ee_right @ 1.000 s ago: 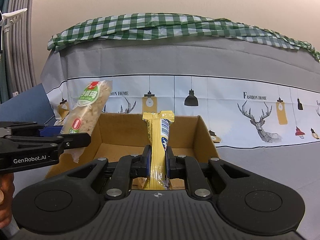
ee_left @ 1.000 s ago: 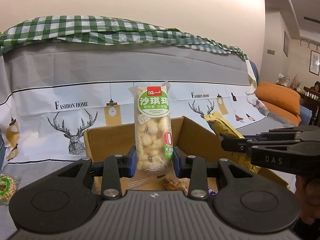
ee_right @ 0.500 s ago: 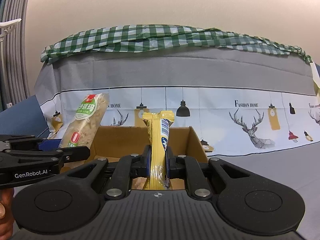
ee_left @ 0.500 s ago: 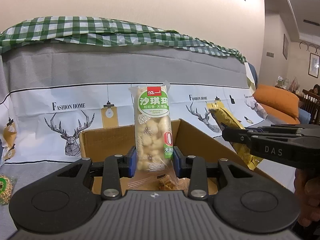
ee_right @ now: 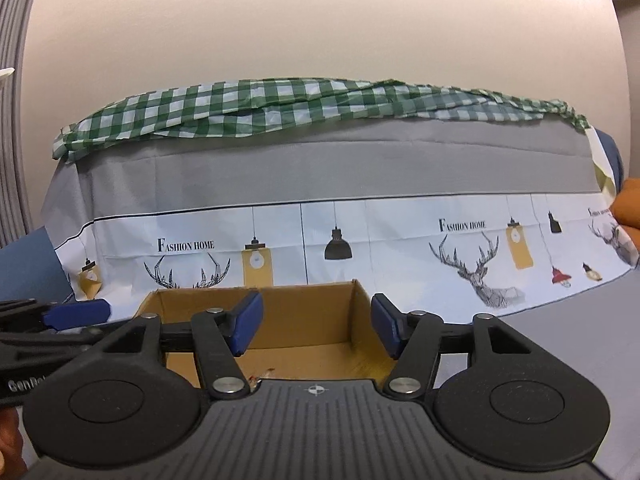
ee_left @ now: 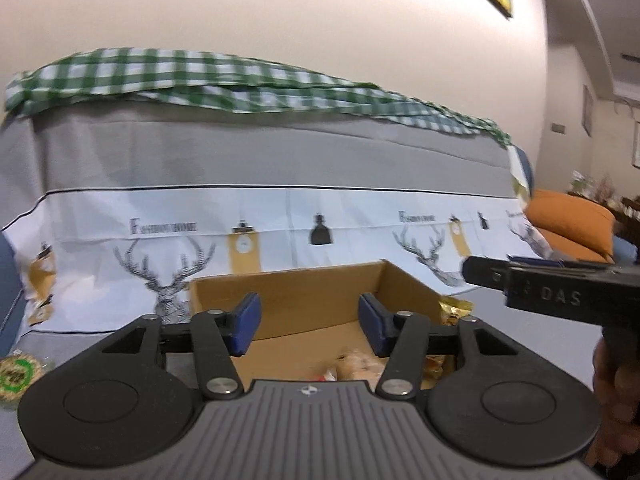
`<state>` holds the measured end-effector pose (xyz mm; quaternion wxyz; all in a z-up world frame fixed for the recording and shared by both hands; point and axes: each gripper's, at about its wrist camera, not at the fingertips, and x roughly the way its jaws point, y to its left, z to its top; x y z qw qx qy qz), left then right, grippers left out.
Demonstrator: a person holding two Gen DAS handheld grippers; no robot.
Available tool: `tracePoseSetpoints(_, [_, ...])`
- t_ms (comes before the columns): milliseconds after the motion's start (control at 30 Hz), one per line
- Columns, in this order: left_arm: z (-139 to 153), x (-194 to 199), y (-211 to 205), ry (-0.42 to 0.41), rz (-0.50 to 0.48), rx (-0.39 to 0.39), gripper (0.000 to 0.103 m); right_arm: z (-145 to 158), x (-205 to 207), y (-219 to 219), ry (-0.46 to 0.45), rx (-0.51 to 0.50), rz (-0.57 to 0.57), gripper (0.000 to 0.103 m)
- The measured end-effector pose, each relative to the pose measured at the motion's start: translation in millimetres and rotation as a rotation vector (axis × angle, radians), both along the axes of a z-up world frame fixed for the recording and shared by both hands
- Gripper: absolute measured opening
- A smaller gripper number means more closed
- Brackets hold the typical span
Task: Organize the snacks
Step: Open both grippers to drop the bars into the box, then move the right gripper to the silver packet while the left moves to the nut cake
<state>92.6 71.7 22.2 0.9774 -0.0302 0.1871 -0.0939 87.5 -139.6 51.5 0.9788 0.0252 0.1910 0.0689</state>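
Note:
An open cardboard box (ee_left: 304, 292) stands on the grey cover in front of a printed backrest; it also shows in the right wrist view (ee_right: 304, 312). My left gripper (ee_left: 310, 322) is open and empty above the box. My right gripper (ee_right: 316, 322) is open and empty above the same box; it enters the left wrist view from the right (ee_left: 480, 272). Snack packets (ee_left: 360, 364) lie on the box floor, with a yellow packet (ee_left: 452, 312) at its right side. Most of the box floor is hidden behind the gripper bodies.
A round snack packet with a green label (ee_left: 16, 372) lies on the cover at the far left. A green checked cloth (ee_right: 304, 108) drapes over the backrest top. An orange cushion (ee_left: 572, 224) is at the right.
Both grippers have opened. The tall pale snack packet has left my left gripper and the yellow packet has left my right gripper; both now lie in the box.

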Motion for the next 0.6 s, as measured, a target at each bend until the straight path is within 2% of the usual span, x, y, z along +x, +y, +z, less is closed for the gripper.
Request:
tracePoseSetpoints(100, [3, -1, 16, 0.020, 0.053, -0.012, 0.037, 0, -2, 10, 0.004, 0.006, -0.008, 0.062])
tracePoseSetpoints(133, [3, -2, 21, 0.033, 0.072, -0.005, 0.025, 0, -2, 14, 0.004, 0.006, -0.009, 0.062])
tracePoseSetpoints(167, [3, -2, 27, 0.048, 0.094, 0.008, 0.018, 0, -3, 20, 0.003, 0.006, -0.008, 0.062])
tracePoseSetpoints(233, [4, -5, 38, 0.069, 0.137, 0.026, 0.014, 1, -5, 31, -0.001, 0.007, -0.003, 0.061])
tracePoseSetpoints(300, [5, -10, 52, 0.086, 0.173, 0.022, 0.013, 1, -8, 43, -0.005, 0.006, 0.007, 0.055])
tracePoseSetpoints(367, [7, -16, 67, 0.090, 0.202, 0.026, 0.013, 1, -11, 56, 0.001, 0.013, 0.037, 0.025])
tracePoseSetpoints(433, [8, -20, 82, 0.097, 0.234, 0.036, 0.013, 0, -13, 69, 0.016, 0.027, 0.076, 0.016])
tracePoseSetpoints(600, [8, -25, 132, 0.122, 0.341, 0.026, 0.013, -2, -23, 105, 0.029, 0.025, 0.175, 0.014])
